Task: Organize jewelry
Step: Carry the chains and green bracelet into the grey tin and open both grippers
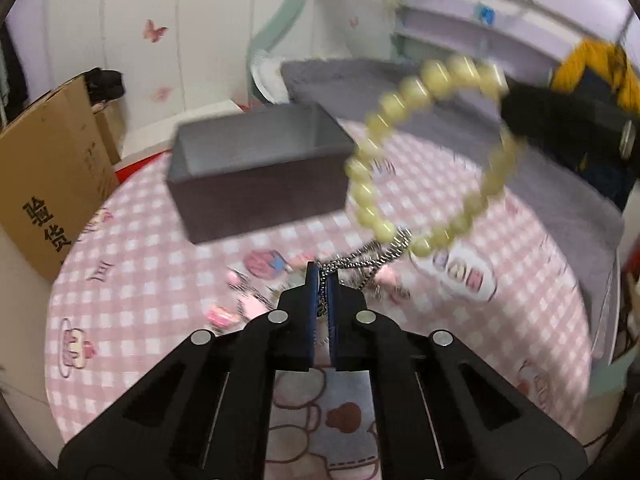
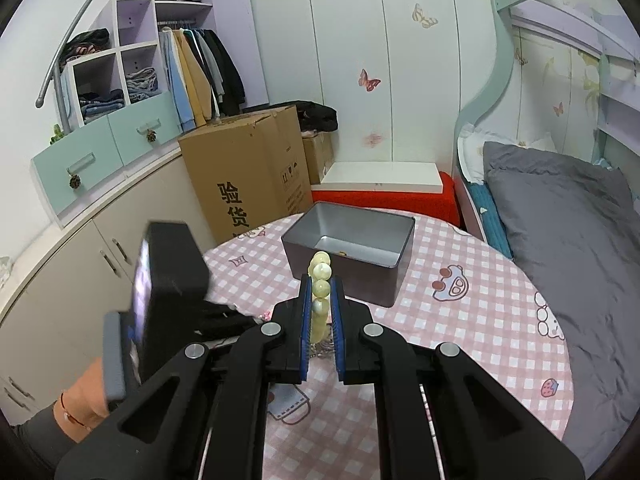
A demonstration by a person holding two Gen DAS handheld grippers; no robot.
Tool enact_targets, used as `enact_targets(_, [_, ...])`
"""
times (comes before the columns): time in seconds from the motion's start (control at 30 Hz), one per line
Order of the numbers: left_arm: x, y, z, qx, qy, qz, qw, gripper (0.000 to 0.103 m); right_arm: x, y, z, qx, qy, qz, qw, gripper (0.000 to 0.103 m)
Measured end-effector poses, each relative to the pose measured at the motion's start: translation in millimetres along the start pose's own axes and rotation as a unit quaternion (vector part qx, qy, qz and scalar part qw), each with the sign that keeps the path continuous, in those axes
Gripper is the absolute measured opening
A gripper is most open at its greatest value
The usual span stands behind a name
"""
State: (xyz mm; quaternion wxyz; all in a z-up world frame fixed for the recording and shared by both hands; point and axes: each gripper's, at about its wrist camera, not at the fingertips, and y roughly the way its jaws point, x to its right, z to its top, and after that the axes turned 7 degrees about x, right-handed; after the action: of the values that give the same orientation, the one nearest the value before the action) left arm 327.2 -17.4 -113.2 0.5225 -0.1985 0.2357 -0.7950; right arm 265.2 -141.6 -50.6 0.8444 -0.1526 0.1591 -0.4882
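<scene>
While the right gripper (image 2: pixel 321 284) pinches a bracelet (image 1: pixel 424 156) of round, glossy pale-yellow beads above the pink checked table (image 2: pixel 460 320), near the open grey box (image 2: pixel 348 252), the left gripper (image 1: pixel 322 280) is clamped on a thin silver chain (image 1: pixel 360 258)

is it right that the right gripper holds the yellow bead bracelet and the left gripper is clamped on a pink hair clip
Not quite. The right gripper does hold the yellow bead bracelet, but the left gripper is clamped on a silver chain, not a pink clip. The left wrist view shows the chain between its pads.
</scene>
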Motion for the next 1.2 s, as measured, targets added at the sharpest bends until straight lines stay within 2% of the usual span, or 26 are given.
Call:
enact_targets(0.27, [-19, -53, 30, 0.053, -0.03, 0.006, 0.9981, 0.004, -7, -12, 20, 0.018, -0.008, 0.003, 1.0, 0.008])
enact_targets(0.6, [-28, -91, 72, 0.094, -0.025, 0.016, 0.9952, 0.004, -14, -10, 50, 0.032, -0.021, -0.001, 0.999, 0.008])
enact_targets(0.87, [-31, -97, 116, 0.115, -0.01, 0.039, 0.9926, 0.004, -11, 4, 78, 0.042, -0.031, -0.011, 0.999, 0.008])
enact_targets(1.2, [-22, -79, 176, 0.131, 0.028, 0.068, 0.9887, 0.004, 14, 39, 102, 0.037, -0.024, -0.025, 0.999, 0.007])
